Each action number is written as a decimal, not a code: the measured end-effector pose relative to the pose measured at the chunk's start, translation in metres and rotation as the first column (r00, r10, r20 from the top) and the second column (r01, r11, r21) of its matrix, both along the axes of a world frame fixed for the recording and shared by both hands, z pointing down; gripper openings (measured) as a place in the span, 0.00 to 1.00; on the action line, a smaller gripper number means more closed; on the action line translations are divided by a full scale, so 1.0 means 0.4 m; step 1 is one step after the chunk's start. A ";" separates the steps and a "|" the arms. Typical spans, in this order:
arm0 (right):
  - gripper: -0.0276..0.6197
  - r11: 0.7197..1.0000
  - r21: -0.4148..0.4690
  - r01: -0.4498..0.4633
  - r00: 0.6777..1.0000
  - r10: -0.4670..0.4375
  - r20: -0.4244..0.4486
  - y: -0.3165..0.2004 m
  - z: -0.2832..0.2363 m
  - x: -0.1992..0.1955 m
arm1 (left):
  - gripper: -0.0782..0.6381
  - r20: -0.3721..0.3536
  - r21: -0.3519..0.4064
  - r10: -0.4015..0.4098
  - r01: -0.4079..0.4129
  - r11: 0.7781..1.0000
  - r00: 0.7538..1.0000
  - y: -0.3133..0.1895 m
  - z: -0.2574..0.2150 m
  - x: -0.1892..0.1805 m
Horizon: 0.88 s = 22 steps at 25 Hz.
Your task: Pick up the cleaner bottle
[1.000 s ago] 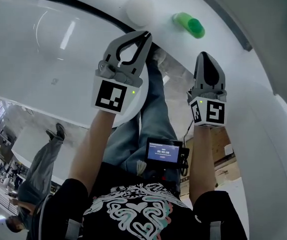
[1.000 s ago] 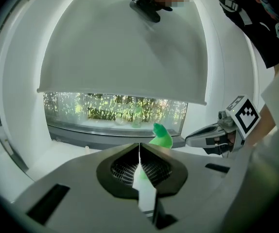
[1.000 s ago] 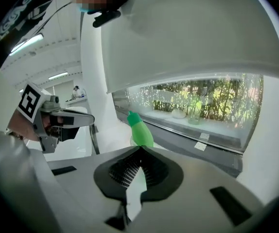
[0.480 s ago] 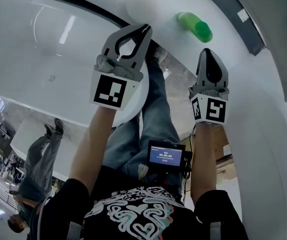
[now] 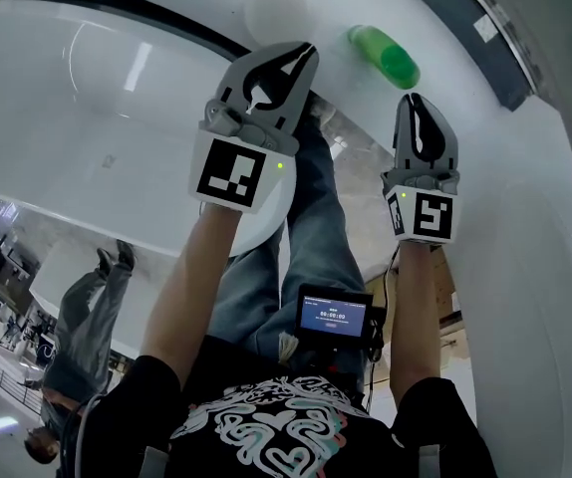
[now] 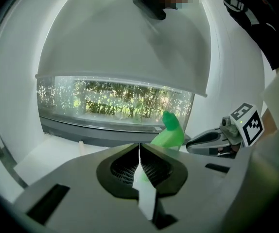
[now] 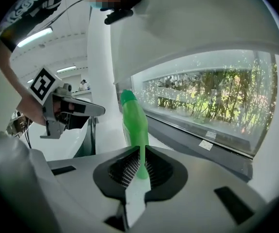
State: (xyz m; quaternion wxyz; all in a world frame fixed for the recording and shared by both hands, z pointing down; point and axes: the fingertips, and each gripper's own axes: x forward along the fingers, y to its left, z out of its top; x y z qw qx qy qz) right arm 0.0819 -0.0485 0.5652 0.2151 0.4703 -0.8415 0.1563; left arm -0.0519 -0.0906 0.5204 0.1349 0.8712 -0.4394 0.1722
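Observation:
The cleaner bottle is bright green and stands on a white ledge by a window. In the left gripper view the bottle rises just beyond the jaws, a little to the right. The right gripper view has the bottle straight ahead of the jaw tips, upright. My left gripper is shut and empty, short of the bottle and to its left. My right gripper is also shut with nothing in it, just below the bottle in the head view. Neither gripper touches the bottle.
A white round object sits on the ledge left of the bottle. A large white curved surface spreads to the left. A long window with greenery runs behind the ledge. Another person stands at lower left.
Both grippers have edged forward, closer to the green bottle, and the view has shifted slightly. Their jaws have stayed shut.

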 end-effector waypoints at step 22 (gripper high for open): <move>0.36 0.992 -0.005 0.127 0.989 -0.127 -0.080 -0.064 0.128 -0.044 | 0.14 -0.107 -0.062 0.023 -0.030 0.998 0.994 -0.093 0.100 0.048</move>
